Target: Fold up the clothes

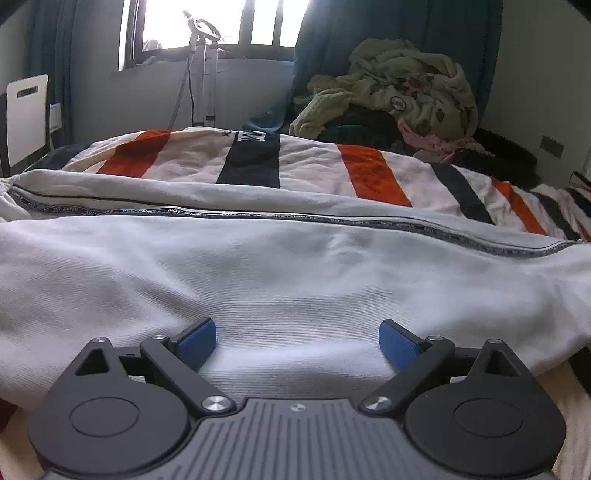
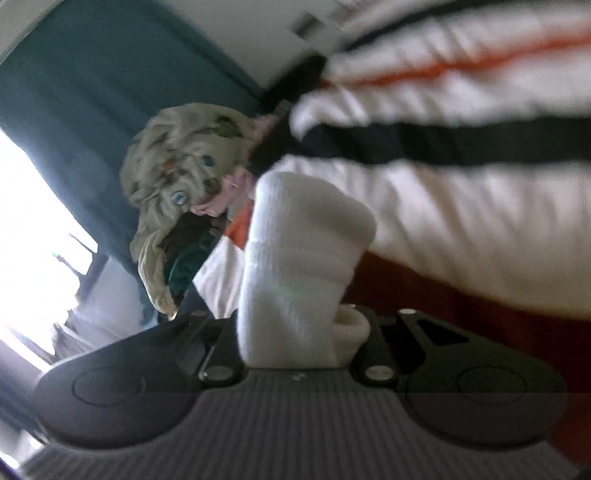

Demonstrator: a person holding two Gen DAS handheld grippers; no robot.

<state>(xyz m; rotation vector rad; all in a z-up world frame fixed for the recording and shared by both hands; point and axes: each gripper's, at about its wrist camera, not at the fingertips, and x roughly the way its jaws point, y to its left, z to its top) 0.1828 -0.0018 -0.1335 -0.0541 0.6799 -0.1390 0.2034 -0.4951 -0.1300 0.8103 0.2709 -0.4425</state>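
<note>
A white garment (image 1: 280,280) with a dark printed tape stripe (image 1: 332,219) lies spread across the striped bedcover (image 1: 362,170). My left gripper (image 1: 297,341) is open, its blue pads (image 1: 195,341) resting low over the near edge of the garment, with nothing between them. My right gripper (image 2: 295,332) is shut on a bunched fold of white garment cloth (image 2: 295,266), which rises from between its fingers. The fingertips are hidden by the cloth. The right wrist view is tilted and motion-blurred.
A heap of unfolded clothes, olive green on top (image 1: 399,88) (image 2: 177,177), sits at the far side of the bed by dark teal curtains (image 1: 461,37). A window (image 1: 207,22), a metal stand (image 1: 201,74) and a white chair (image 1: 26,118) are beyond the bed.
</note>
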